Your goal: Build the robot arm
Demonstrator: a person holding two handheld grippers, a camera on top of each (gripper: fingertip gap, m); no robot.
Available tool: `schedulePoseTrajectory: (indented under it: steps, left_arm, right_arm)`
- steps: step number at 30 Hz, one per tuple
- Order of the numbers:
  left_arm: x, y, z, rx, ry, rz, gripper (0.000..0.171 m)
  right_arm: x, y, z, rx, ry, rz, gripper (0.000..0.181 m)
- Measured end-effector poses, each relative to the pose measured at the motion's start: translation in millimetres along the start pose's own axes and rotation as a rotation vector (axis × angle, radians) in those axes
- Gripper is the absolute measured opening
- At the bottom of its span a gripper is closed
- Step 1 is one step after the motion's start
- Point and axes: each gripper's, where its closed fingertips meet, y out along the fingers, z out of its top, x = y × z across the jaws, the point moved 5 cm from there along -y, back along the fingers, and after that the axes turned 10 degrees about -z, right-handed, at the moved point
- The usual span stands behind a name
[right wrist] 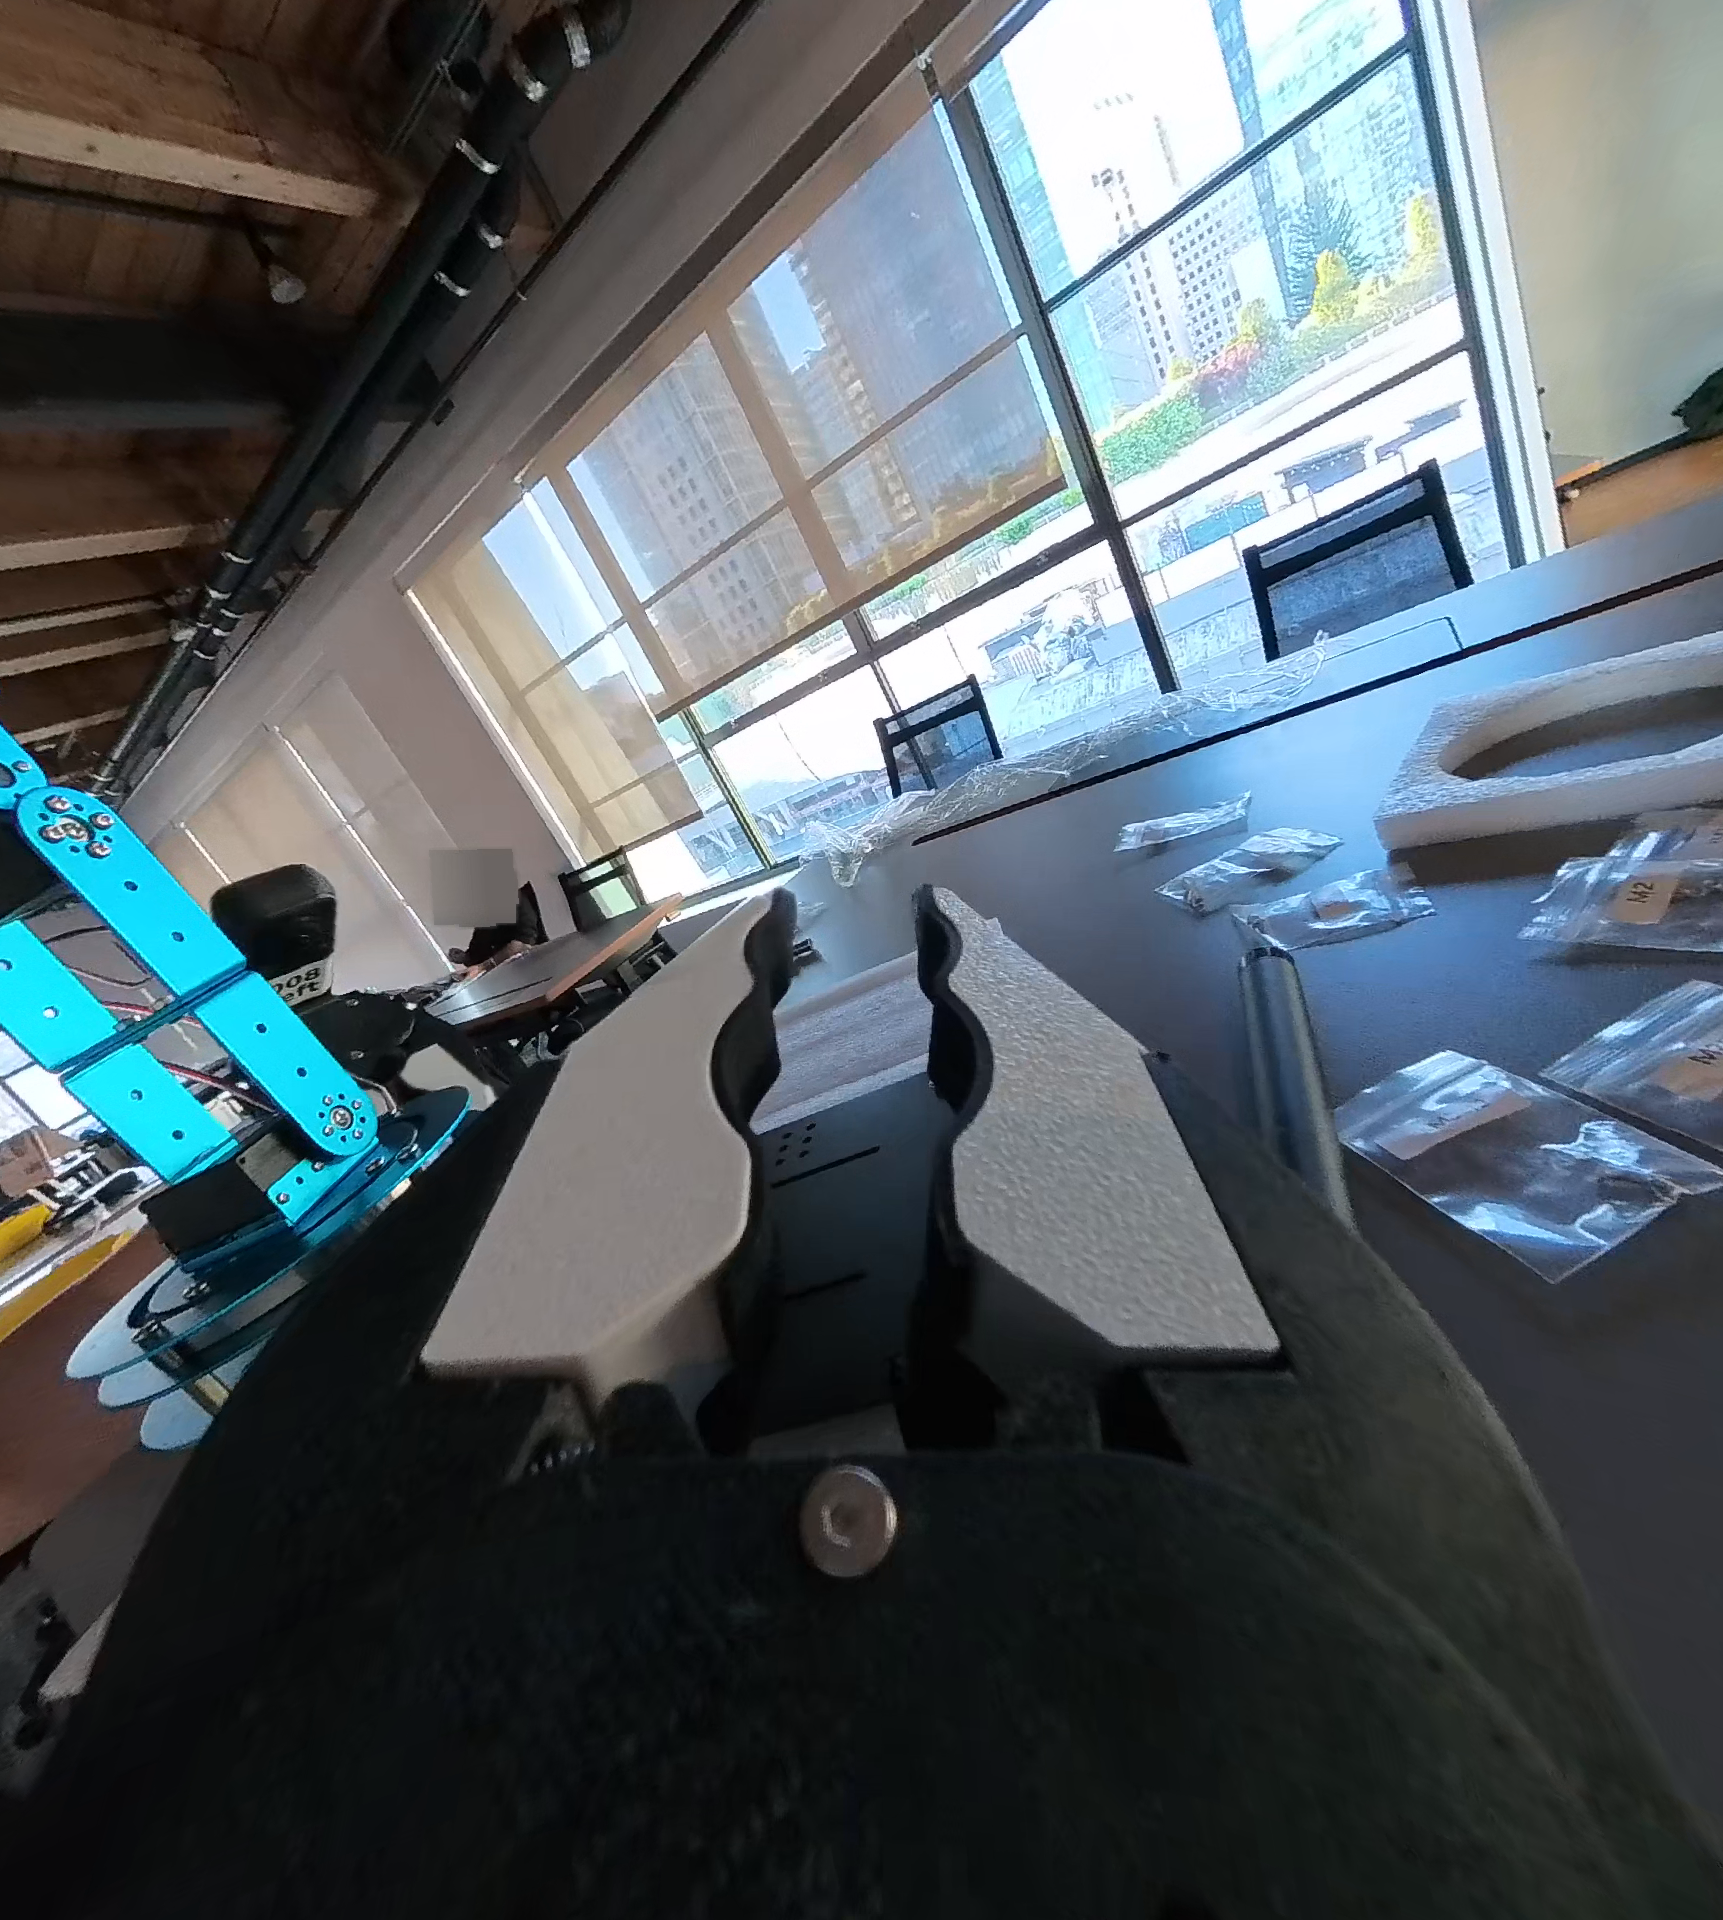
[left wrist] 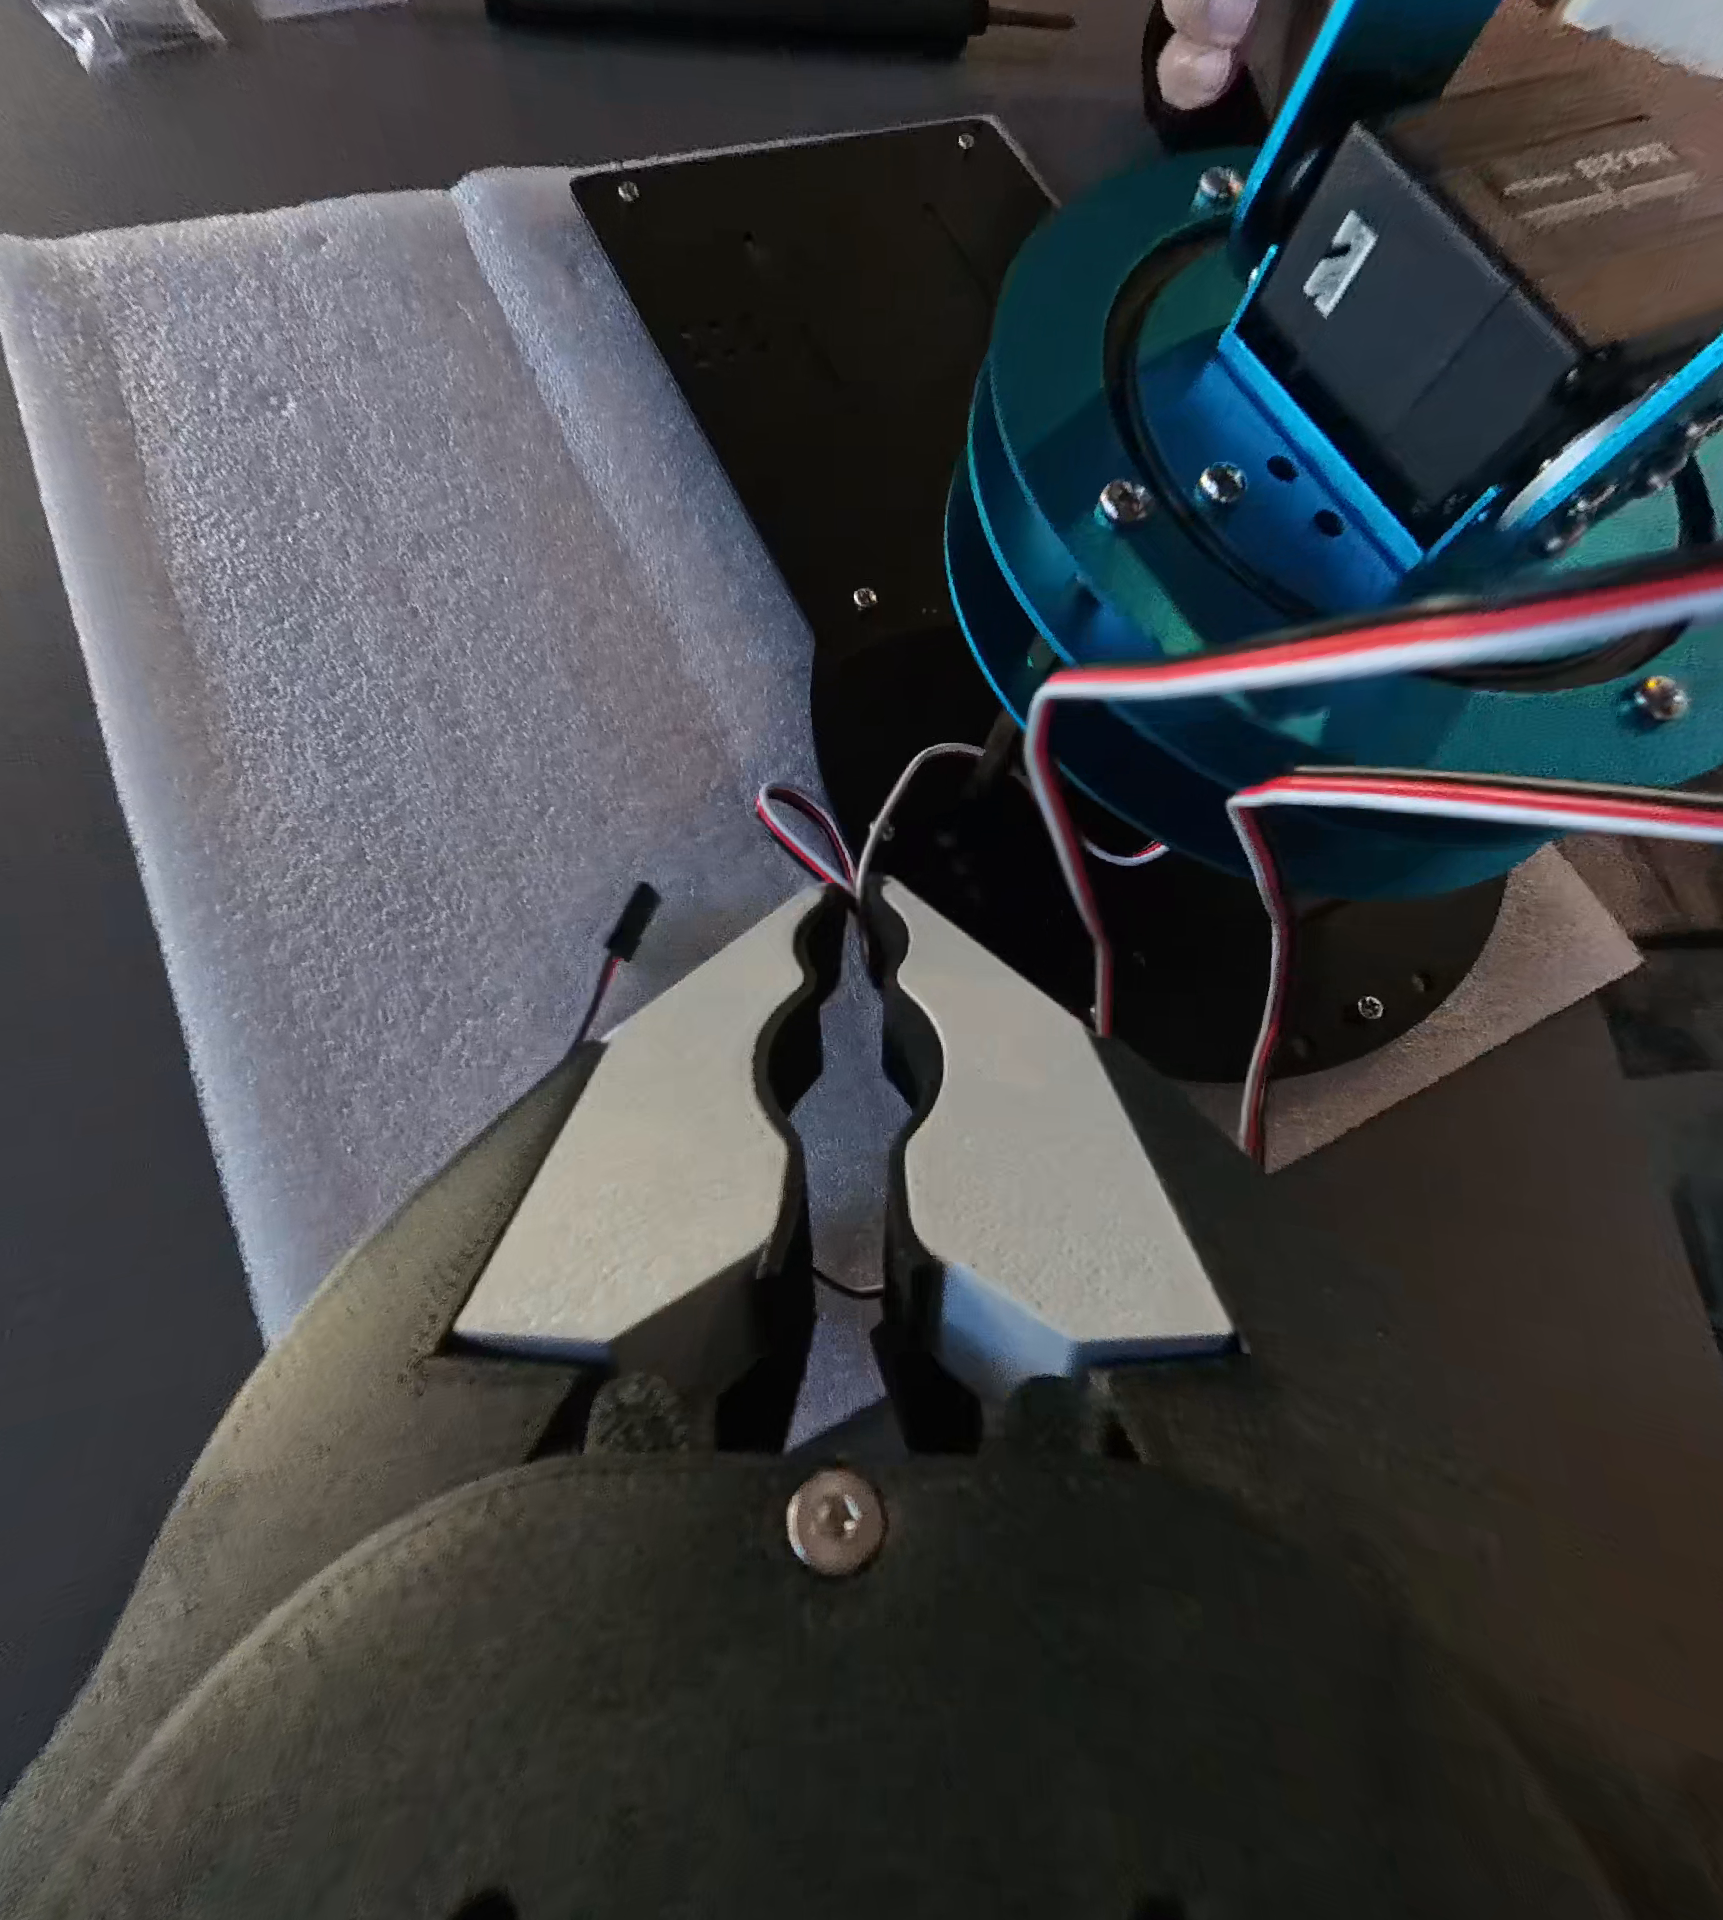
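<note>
My left gripper [left wrist: 855, 906] is shut at its tips on a thin red, white and black servo wire [left wrist: 803, 821] that loops just beyond the fingertips. The wire's black plug [left wrist: 641, 902] lies free to the left on a white foam sheet [left wrist: 369, 623]. The wire leads toward a blue metal robot arm kit [left wrist: 1356, 499] with a round stacked base, tilted over a black base plate [left wrist: 815, 343]. More flat servo cables [left wrist: 1459, 623] hang from the arm. My right gripper [right wrist: 857, 904] is open and empty, tilted above the black plate [right wrist: 836, 1143], with the blue arm [right wrist: 161, 987] to its left.
A dark table [right wrist: 1563, 1455] holds several small clear bags of hardware [right wrist: 1532, 1153], a grey pen-like tool [right wrist: 1288, 1060] and a white foam block with an oval hole [right wrist: 1605, 748]. Fingers of a hand [left wrist: 1195, 52] show at the top edge. Chairs and windows stand beyond. About 30 centimetres separates my left fingertips from my right.
</note>
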Motion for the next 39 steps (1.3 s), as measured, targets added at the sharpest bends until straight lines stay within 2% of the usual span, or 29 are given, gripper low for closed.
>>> schedulePoseTrajectory:
  steps: [8,12,15,19,20,22,26,29,32,35,39]
  left_arm:
    - [-10,-14,21,0.169,0.008,0.023,0.000]
    - [-20,-6,24,0.165,0.017,0.050,0.000]
    - [-25,-1,37,0.218,0.021,0.039,0.000]
    - [-23,6,33,0.160,0.016,-0.026,0.001]
    - [-21,4,31,0.167,0.010,-0.045,0.003]
    - [-20,-6,28,0.203,-0.016,-0.041,0.020]
    - [-22,-43,20,0.314,-0.012,0.080,0.025]
    - [-11,-78,6,0.395,-0.034,0.174,0.028]
    - [17,-110,-25,0.472,-0.074,0.254,0.030]
    - [65,-133,-73,0.525,-0.139,0.351,0.032]
    - [147,-161,-134,0.641,-0.289,0.489,0.039]
  right_arm:
    - [2,1,0,-0.008,0.016,-0.003,0.021]
    - [2,1,0,-0.012,0.017,-0.002,0.021]
    - [2,1,0,-0.012,0.015,-0.002,0.021]
    - [2,2,-1,-0.015,0.017,0.002,0.021]
    - [2,2,-1,-0.015,0.016,0.003,0.021]
    - [2,2,-1,-0.018,0.012,0.008,0.021]
    - [1,1,-1,-0.014,0.002,0.011,0.021]
    - [1,1,-1,-0.009,0.004,0.006,0.021]
    - [2,0,0,-0.002,0.005,0.003,0.021]
    - [1,-1,0,0.003,-0.008,0.000,0.020]
    - [1,-1,0,0.010,-0.010,-0.010,0.020]
